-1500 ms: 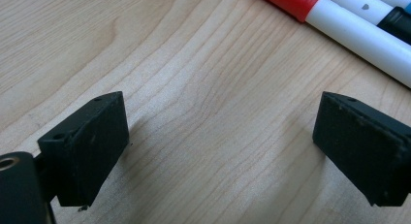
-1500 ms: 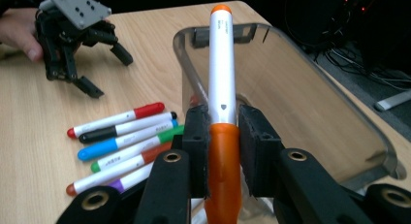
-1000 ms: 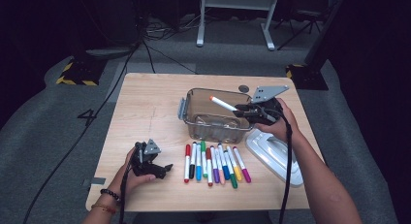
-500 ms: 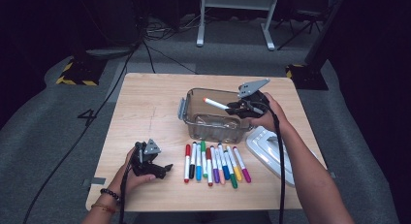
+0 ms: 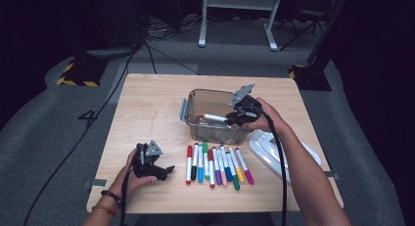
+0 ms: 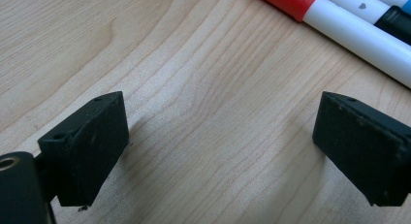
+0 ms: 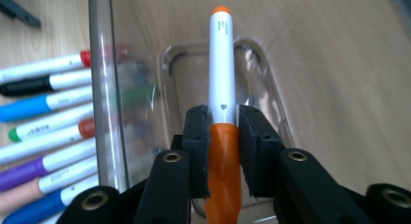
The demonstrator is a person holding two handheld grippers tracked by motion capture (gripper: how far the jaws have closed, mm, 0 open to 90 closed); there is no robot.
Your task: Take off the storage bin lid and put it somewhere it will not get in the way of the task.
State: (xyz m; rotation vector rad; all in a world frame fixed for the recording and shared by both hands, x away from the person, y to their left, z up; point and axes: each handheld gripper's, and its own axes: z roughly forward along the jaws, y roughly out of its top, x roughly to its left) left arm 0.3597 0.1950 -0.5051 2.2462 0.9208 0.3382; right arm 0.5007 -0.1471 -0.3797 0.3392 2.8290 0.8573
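Tabletop unchanged; right tongs (image 5: 234,119), gripping orange marker (image 7: 222,95), now lowered into bin (image 5: 195,101); left tongs (image 6: 220,151) open.

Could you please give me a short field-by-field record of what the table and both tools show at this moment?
right tool: shut on the orange marker, inside the clear container
left tool: open, resting on the wooden table
marker row: lying in front of the container
lid: white, on the table right of the markers
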